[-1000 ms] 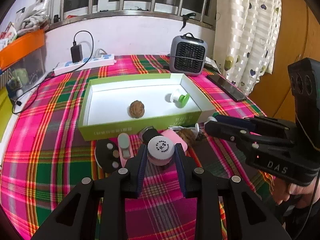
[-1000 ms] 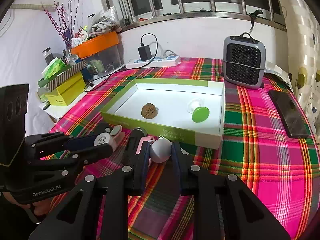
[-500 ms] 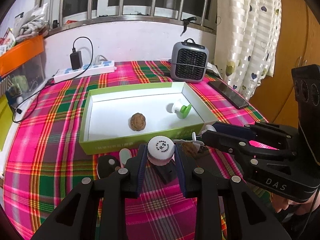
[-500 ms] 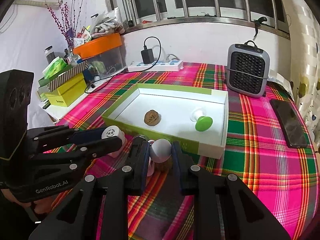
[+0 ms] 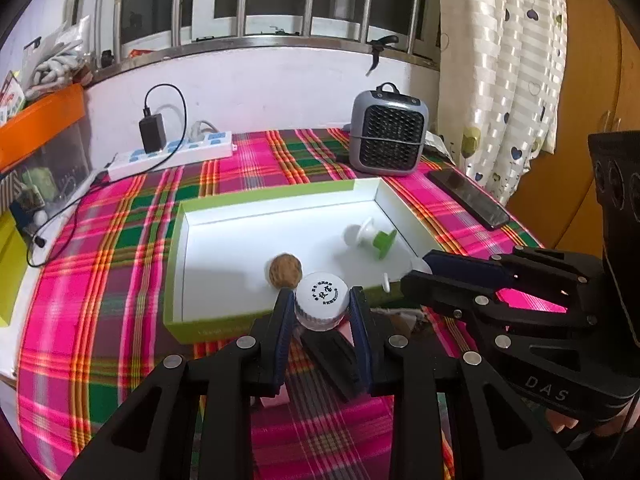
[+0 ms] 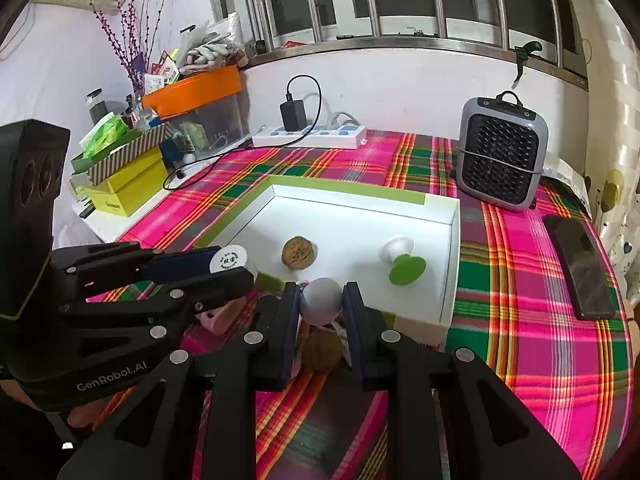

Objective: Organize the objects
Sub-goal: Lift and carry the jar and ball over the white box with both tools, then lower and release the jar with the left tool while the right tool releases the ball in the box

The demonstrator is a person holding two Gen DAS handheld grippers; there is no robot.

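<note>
white bottle (image 5: pixel 322 301) between left jaws, grey ball (image 6: pixel 321 300) between right.

It looks like a lived-in home room: a plaid tablecloth (image 6: pixel 520 280), heart-patterned curtain (image 5: pixel 504 80), barred window (image 5: pixel 248 0), small heater (image 6: pixel 500 160), power strip (image 6: pixel 312 136), phone (image 6: pixel 580 268), and cluttered boxes (image 6: pixel 124 188), possibly a bedroom.

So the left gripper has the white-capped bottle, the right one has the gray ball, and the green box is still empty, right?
Not quite: the green box is not empty. The right wrist view shows a walnut and a green-and-white suction cup inside it. The left gripper does hold the white-capped bottle, and the right gripper the gray ball.
</note>
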